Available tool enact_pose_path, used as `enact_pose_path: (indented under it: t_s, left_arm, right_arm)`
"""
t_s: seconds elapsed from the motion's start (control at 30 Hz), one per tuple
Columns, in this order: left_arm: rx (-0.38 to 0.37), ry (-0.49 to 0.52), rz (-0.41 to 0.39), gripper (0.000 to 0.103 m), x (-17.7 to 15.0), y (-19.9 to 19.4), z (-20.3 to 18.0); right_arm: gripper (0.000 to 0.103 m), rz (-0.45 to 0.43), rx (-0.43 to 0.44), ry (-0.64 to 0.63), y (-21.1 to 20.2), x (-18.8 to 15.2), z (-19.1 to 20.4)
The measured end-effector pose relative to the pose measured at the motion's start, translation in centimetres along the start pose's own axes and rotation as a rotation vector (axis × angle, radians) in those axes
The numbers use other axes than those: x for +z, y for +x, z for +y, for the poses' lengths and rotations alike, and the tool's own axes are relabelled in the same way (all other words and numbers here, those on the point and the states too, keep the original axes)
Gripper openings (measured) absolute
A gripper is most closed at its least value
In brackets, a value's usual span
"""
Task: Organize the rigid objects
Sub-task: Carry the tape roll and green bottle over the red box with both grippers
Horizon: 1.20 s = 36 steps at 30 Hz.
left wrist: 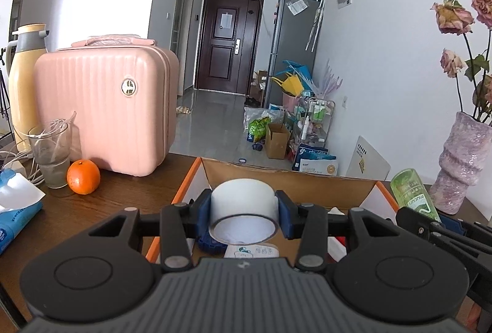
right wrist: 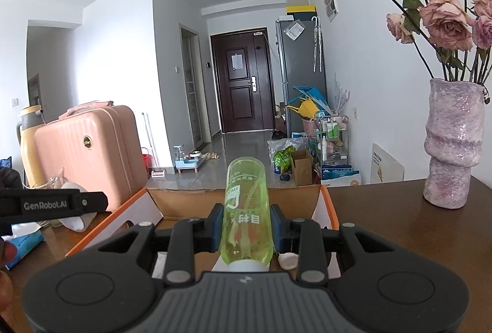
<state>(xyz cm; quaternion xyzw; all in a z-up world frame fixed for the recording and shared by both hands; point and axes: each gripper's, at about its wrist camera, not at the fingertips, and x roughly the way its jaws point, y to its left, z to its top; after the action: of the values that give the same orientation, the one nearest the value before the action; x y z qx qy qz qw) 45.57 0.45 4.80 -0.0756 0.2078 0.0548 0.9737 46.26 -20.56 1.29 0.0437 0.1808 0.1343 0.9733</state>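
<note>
Orange-edged open cardboard box point(left wrist: 307, 179) sits near on the dark wooden table point(left wrist: 123, 188). Above it, the right gripper point(right wrist: 246, 230) clamps a translucent green plastic bottle point(right wrist: 246, 210), the left gripper point(left wrist: 244, 211) a white tape roll point(left wrist: 243, 204). Lower each into a free spot before releasing, avoiding the items inside.

Side-by-side wrist views (shared box point(left wrist: 307, 179))

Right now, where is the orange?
In the left wrist view the orange sits on the brown table at the left, beside a glass cup and in front of the pink suitcase.
</note>
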Motion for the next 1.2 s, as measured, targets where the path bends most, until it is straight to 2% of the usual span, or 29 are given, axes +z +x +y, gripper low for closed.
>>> enact_pose_path:
  t_s: [0.87,1.2]
  left_arm:
    - [0.027,0.069,0.049,0.044,0.0,4.6,-1.8]
    - [0.054,0.115,0.119,0.044,-0.5,7.1,-2.4]
  right_arm:
    - [0.030,0.057,-0.008,-0.030,4.8,0.5,-0.2]
    - [0.030,0.089,-0.026,-0.042,6.0,0.5,-0.2]
